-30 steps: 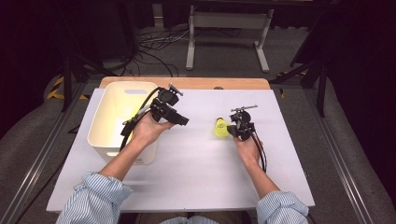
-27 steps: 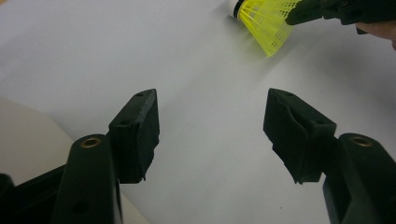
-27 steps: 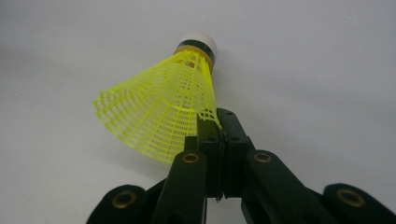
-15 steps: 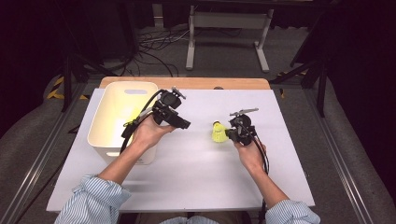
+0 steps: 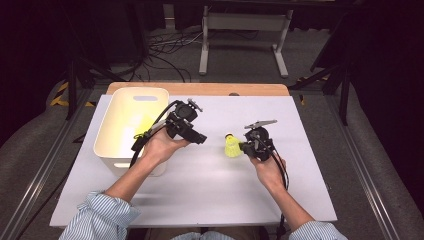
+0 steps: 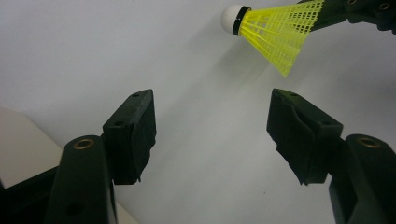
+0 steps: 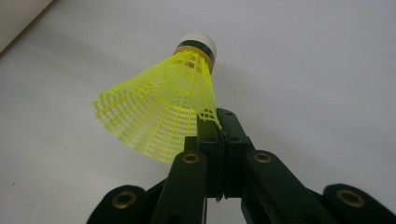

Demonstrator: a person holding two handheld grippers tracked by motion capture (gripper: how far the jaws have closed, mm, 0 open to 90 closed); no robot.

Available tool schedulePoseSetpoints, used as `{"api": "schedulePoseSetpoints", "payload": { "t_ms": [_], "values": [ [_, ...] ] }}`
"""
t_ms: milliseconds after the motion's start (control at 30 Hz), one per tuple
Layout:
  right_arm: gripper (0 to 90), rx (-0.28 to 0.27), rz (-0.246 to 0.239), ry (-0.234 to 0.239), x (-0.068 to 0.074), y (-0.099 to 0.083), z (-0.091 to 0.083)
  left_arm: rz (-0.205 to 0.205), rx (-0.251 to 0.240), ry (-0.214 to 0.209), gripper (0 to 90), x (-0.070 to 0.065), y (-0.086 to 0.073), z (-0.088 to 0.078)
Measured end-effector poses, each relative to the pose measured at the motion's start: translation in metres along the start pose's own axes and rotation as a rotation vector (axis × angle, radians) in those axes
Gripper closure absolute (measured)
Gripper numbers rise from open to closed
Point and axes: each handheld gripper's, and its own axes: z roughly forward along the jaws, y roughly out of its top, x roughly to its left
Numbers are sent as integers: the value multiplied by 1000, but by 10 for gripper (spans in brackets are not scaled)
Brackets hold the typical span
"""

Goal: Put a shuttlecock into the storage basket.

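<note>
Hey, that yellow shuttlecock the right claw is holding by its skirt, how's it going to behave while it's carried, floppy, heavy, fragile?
The shuttlecock is probably very light: its skirt is open yellow mesh. That thin lattice likely flexes and could crease where the right claw pinches its edge. Held only by the rim, with the white cork tip sticking out, it may swivel. Set down, it would likely roll in a curve.

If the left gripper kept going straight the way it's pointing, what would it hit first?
Probably the bare white table. The left gripper has open jaws aimed there; the yellow shuttlecock, pinched by the right gripper, sits off to one side of that line, though depth is unclear.
</note>
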Motion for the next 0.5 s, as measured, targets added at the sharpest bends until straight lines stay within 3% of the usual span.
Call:
{"api": "schedulePoseSetpoints", "payload": {
  "t_ms": [500],
  "values": [
    [894,0,7,56,11,12,-7,4,24,-11,339,-5,-3,4]
  ]
}}
